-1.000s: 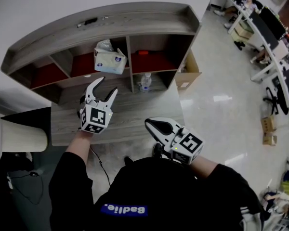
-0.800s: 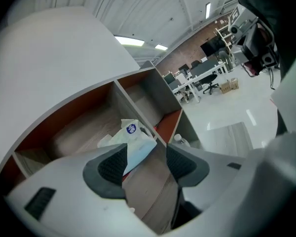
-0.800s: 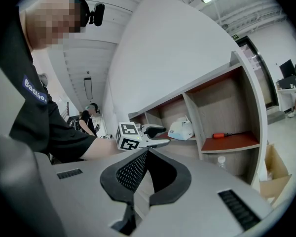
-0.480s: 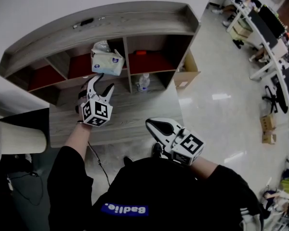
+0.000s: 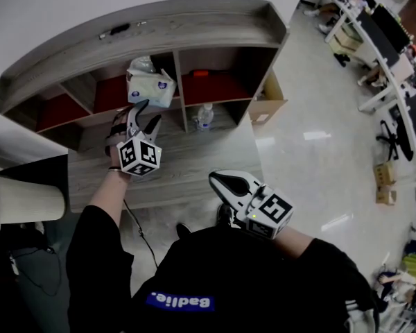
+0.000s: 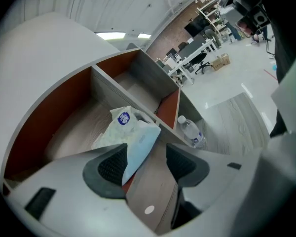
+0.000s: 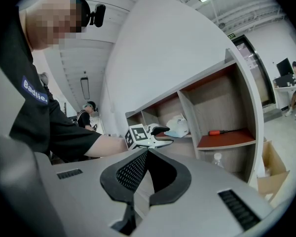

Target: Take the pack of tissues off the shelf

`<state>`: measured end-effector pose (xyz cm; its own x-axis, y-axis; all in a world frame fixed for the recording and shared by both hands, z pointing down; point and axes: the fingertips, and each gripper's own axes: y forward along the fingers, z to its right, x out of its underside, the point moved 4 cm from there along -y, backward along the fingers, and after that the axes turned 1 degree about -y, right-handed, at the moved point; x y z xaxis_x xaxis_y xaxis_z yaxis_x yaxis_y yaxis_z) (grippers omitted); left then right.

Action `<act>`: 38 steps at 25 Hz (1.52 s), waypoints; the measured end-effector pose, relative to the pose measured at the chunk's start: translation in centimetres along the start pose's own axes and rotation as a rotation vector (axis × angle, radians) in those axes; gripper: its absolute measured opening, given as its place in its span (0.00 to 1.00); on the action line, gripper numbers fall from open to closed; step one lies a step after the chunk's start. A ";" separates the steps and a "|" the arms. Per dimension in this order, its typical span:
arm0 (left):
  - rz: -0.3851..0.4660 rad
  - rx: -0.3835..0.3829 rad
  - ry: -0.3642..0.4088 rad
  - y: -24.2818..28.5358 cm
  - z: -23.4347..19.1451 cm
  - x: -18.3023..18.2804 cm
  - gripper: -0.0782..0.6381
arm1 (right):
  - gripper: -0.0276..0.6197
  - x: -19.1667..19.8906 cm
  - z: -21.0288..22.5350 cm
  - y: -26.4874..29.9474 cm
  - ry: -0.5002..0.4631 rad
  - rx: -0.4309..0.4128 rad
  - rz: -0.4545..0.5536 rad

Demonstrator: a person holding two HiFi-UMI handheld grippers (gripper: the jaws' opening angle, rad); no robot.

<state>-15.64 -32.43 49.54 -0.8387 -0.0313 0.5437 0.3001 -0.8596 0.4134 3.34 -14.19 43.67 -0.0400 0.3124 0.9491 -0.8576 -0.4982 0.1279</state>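
Closest to the body, the right hand-held gripper [image 5: 218, 179] hangs over the near edge of the table [image 5: 194, 159], its jaws clenched on nothing and well apart from the work. Farther out, the left hand-held gripper [image 5: 145, 116] is raised over the table at the shelf front with its jaws spread and holding nothing. It is plainly the nearer hand.

Straight ahead of it, the pack of tissues [image 6: 130, 132] lies on the red board of an upper compartment of the shelf [image 5: 194, 28], just beside the upright divider [image 6: 168, 107]. The pack lies slantwise: its long axis runs from deep in the compartment out toward the hand-held gripper, and its near corner pokes past the shelf front into the gap, closer to the left pad than the right. Whether it touches that pad I cannot tell.

The grasp likely turns on pushing a little deeper and centring before closing. Beyond, a water bottle [image 5: 206, 116] stands in the lower compartment.
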 end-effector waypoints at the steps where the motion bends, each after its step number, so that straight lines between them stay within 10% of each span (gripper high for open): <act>1: -0.008 0.000 0.017 0.3 0.0 0.2 0.44 | 0.08 0.1 0.1 0.0 0.001 0.000 -0.001; 14: -0.056 0.009 0.212 3.1 -0.5 0.3 0.43 | 0.08 0.7 0.6 0.2 0.016 0.016 -0.022; 38: -0.049 -0.020 0.210 1.7 -0.7 0.0 0.16 | 0.08 0.5 0.9 -0.4 0.004 0.035 -0.022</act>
<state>-15.40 -34.22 49.75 -0.9291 -0.0929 0.3579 0.2492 -0.8725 0.4203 4.08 -14.56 44.30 -0.0233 0.3270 0.9448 -0.8401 -0.5187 0.1588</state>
